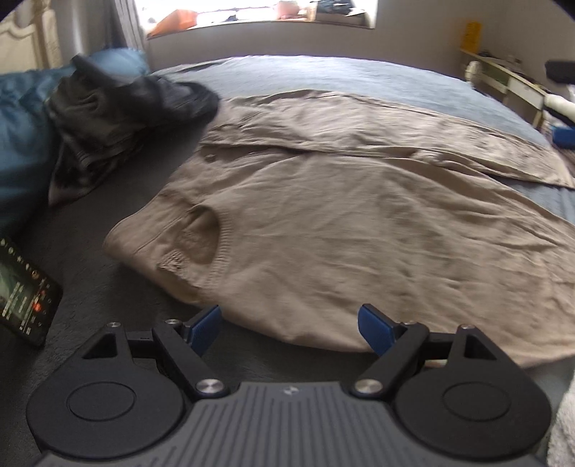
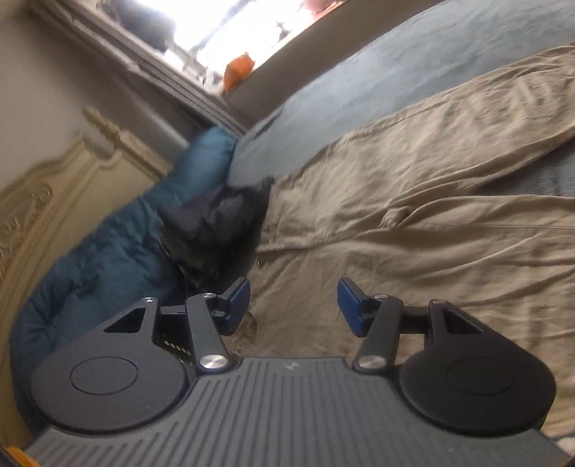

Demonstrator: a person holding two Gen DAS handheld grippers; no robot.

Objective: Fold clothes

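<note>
A beige pair of trousers [image 1: 323, 201] lies spread flat across the bed, waistband toward the left, legs running right. My left gripper [image 1: 289, 325] hovers open just short of the garment's near edge, nothing between its blue pads. In the right wrist view the same beige trousers [image 2: 431, 201] fill the right side, and my right gripper [image 2: 293, 303] stands open above the waist area, holding nothing. A dark crumpled garment [image 1: 122, 107] sits at the trousers' far left end, also seen as a dark heap [image 2: 215, 226] in the right wrist view.
The bed has a grey-blue cover [image 1: 323, 75]. A teal duvet [image 1: 21, 143] lies at the left beside a cream headboard [image 2: 54, 186]. A lit phone [image 1: 25, 291] rests on the bed near my left gripper. A window sill [image 1: 251, 18] and a shelf [image 1: 510, 75] stand beyond.
</note>
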